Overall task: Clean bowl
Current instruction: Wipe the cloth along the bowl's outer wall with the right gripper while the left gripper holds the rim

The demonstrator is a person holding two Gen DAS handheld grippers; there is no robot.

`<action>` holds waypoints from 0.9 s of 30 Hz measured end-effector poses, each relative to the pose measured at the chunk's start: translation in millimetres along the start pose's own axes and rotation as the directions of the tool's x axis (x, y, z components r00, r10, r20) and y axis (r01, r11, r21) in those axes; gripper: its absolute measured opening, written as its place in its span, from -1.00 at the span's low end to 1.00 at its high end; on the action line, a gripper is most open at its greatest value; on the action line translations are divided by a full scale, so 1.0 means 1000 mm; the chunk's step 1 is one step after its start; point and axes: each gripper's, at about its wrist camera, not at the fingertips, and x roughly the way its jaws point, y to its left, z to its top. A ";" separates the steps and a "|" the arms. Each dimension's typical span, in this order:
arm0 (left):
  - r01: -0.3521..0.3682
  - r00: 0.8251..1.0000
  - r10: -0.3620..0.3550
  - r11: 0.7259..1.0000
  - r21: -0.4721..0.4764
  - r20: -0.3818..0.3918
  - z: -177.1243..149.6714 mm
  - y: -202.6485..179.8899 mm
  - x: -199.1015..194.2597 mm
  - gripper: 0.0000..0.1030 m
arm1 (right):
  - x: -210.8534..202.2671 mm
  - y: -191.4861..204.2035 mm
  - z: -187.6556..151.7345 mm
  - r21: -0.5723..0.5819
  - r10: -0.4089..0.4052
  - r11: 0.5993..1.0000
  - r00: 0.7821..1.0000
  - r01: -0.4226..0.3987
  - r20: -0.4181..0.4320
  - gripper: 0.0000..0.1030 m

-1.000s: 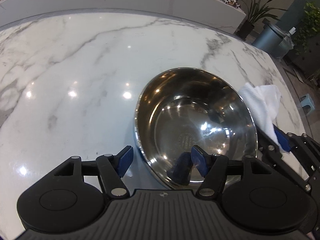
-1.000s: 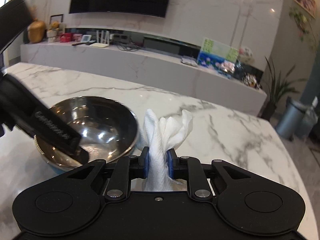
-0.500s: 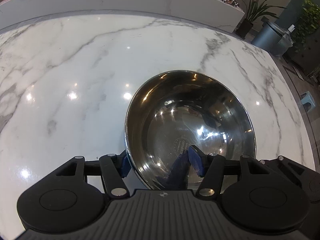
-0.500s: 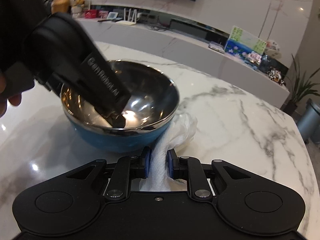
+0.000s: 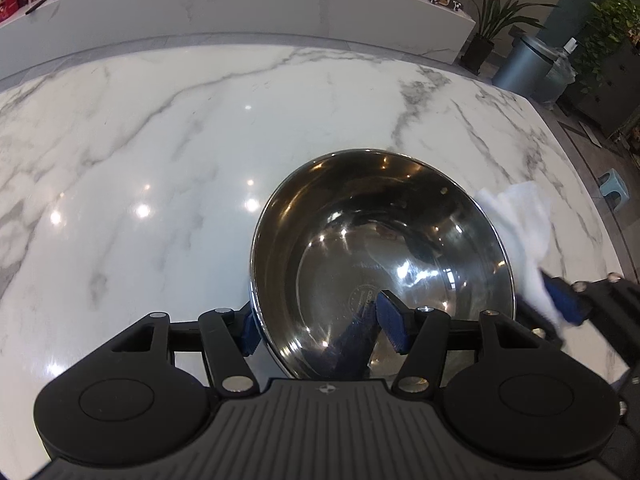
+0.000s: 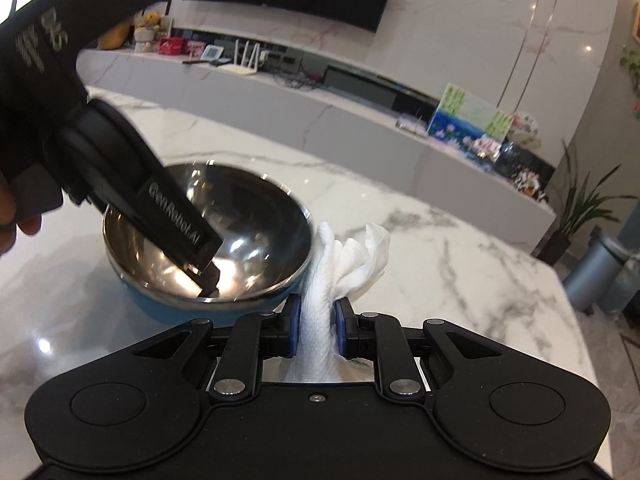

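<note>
From the left wrist view, the steel bowl sits on the marble bench, its shiny inside holding nothing I can make out but reflections. The left gripper straddles the near rim, one blue pad outside the wall and one inside; whether the pads press the wall I cannot tell. At the right edge a white cloth shows beside the bowl, pinched in the right gripper.

The right wrist view adds the bowl's blue outer shell. The right gripper is pressed together on the cloth, which stands up just beside the bowl's rim. The left gripper slants steeply down into the bowl, with part of a hand at the left edge.
</note>
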 end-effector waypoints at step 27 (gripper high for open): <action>-0.027 0.999 0.026 0.999 -0.031 -0.021 0.000 0.006 -0.001 0.25 | 0.005 0.030 -0.004 -0.074 0.110 0.990 0.990 -0.117 -0.091 -0.68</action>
